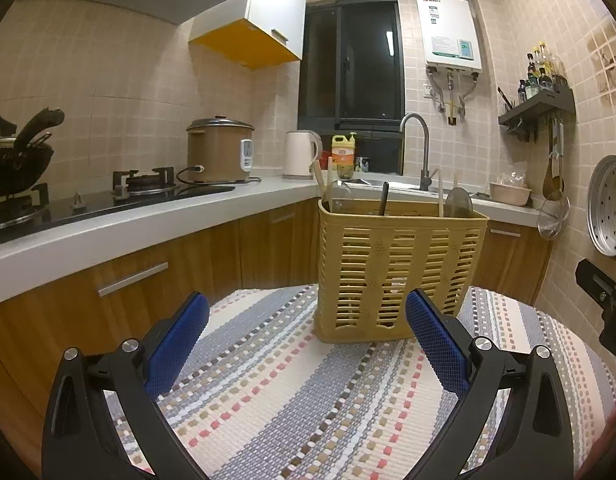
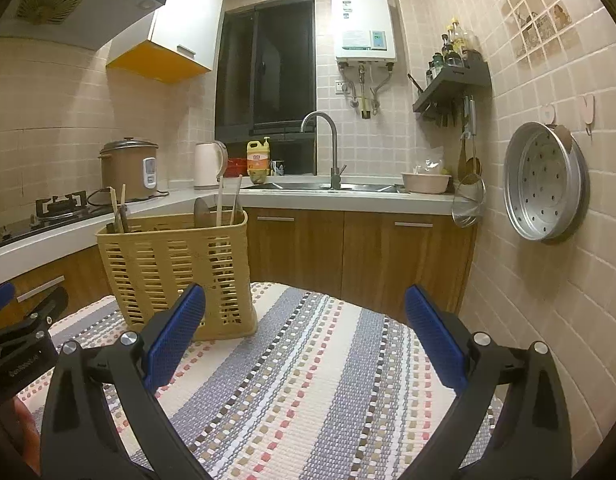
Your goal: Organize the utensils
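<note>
Both tongs gape empty over the table's near edge: left tongs (image 1: 308,344), right tongs (image 2: 306,340). The basket (image 1: 392,268) of upright utensils (image 1: 383,199) stands toward the far edge, dead ahead of the left, which is nearer.

Counts: 1 yellow slotted basket (image 1: 396,268) at 12 o'clock on 1 striped woven mat (image 1: 292,392). About 6 utensils (image 1: 384,199) stand in it; exact count is unclear because handles overlap. 2 grippers: left gripper (image 1: 308,308), right gripper (image 2: 306,300), 2 blue pads each. Counter: 1 rice cooker (image 1: 219,150) at 10 o'clock, 1 kettle (image 1: 301,154), 1 soap bottle (image 1: 343,156), 1 faucet (image 1: 418,148). Wall at 3 o'clock: 1 steamer tray (image 2: 544,182).
</note>
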A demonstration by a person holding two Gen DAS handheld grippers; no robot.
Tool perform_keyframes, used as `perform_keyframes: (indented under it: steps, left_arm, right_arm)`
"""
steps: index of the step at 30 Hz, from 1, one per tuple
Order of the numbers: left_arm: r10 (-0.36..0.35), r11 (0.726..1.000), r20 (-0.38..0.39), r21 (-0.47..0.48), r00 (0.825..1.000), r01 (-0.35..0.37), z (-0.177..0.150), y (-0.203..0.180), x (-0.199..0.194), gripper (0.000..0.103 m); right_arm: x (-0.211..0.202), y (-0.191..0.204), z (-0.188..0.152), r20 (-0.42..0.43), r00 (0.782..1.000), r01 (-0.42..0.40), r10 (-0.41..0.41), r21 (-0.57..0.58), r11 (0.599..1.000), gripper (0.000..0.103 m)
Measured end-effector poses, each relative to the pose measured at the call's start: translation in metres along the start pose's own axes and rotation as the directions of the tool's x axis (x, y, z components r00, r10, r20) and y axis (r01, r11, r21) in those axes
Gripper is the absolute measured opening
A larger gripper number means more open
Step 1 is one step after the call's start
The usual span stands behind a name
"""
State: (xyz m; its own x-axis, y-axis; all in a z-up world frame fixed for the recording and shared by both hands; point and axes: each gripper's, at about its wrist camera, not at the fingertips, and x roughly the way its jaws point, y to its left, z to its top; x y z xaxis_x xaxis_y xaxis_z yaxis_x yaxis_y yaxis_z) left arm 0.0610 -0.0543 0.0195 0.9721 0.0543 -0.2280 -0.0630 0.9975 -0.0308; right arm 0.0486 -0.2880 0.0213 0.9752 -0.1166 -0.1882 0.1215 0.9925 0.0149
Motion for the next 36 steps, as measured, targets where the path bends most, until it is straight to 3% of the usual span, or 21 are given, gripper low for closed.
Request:
perform_keyframes:
  steps: [36]
  left_arm:
    - [0.02,0.999,-0.042,-0.026,0.999,-0.021,-0.0015,0.0053,0.008,0.096]
  right_arm:
    - [0.0054,0.0016,-0.0015,-0.036,0.999,-0.038,0.039,0.012,0.999,0.095]
